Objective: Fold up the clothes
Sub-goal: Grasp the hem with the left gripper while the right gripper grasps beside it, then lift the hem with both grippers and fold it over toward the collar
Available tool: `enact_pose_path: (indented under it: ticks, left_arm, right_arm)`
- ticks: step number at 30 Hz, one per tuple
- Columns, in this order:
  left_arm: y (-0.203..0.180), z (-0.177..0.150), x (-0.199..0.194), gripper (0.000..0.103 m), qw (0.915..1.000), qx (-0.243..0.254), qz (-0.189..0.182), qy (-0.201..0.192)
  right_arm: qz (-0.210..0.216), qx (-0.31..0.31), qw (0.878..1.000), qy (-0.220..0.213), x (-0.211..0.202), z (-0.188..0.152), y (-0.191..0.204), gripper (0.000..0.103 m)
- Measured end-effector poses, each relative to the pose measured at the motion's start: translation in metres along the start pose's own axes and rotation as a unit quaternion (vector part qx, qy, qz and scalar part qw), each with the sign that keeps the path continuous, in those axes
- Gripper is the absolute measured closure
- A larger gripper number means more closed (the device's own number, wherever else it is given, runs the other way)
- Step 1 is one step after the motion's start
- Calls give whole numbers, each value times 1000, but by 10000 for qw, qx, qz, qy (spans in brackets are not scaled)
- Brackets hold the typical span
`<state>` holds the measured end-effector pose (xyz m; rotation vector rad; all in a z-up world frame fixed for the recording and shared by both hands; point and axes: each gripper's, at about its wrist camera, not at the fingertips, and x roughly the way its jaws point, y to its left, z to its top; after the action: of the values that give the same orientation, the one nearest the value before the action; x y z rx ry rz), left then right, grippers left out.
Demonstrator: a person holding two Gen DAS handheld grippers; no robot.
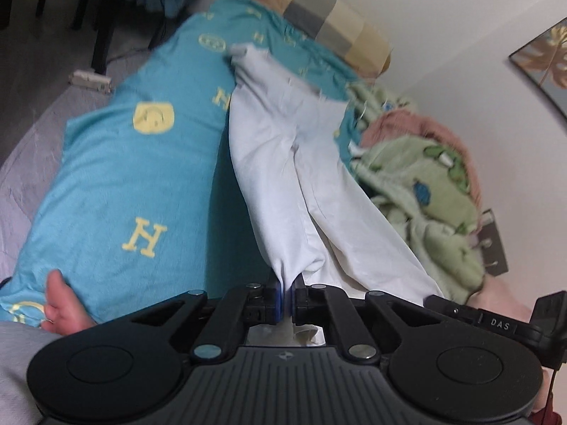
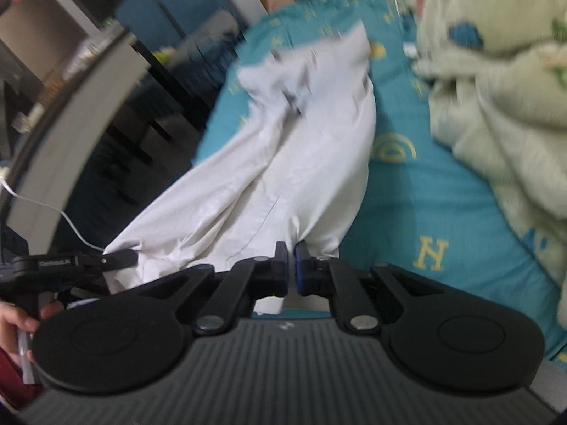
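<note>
Left gripper point(image 1: 287, 292): its jaws are pressing together on one end of the white trousers point(image 1: 283, 163), the cloth bunching between the blue pads.
Right gripper point(image 2: 291, 265): it is pinching the other near corner of the same garment, jaws nearly touching with fabric caught between them.
White trousers: they are hanging from both grippers and trailing away over the teal bedsheet point(image 1: 141, 170), the far end lying on the bed near the checked pillow point(image 1: 329, 21).
Green blanket point(image 2: 496, 88): it is lying crumpled on the sheet beside the trousers, close to the wall.
Person: a bare foot point(image 1: 63, 304) is resting against the edge of the sheet; a hand point(image 2: 21, 318) is gripping the left tool's handle.
</note>
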<state>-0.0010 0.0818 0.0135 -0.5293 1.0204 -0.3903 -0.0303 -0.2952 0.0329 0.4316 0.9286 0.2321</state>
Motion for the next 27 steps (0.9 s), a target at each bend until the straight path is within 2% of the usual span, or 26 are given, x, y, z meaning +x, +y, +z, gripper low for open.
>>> enact_pose_path:
  ticks: [4, 11, 14, 17, 20, 27]
  left_arm:
    - [-12, -9, -42, 98, 9996, 107, -49, -248]
    - [-25, -58, -106, 98, 9982, 429, -126, -394]
    - [-30, -60, -115, 98, 9974, 544, -154, -448]
    - [-41, -43, -111, 98, 9955, 707, -95, -628]
    - [-51, -14, -93, 98, 9944, 729, -103, -754]
    - [-58, 66, -14, 97, 9874, 1019, 398, -1142]
  right_arm:
    - [186, -179, 9992, -300, -28, -10, 9, 96]
    - [422, -485, 9967, -491, -71, -63, 26, 96]
    - [401, -454, 9963, -602, -69, -54, 28, 96]
    - [343, -392, 9960, -727, -63, -38, 28, 96]
    - [255, -310, 9952, -888, -45, -7, 27, 96]
    - [-77, -53, 9943, -1059, 24, 63, 5, 96]
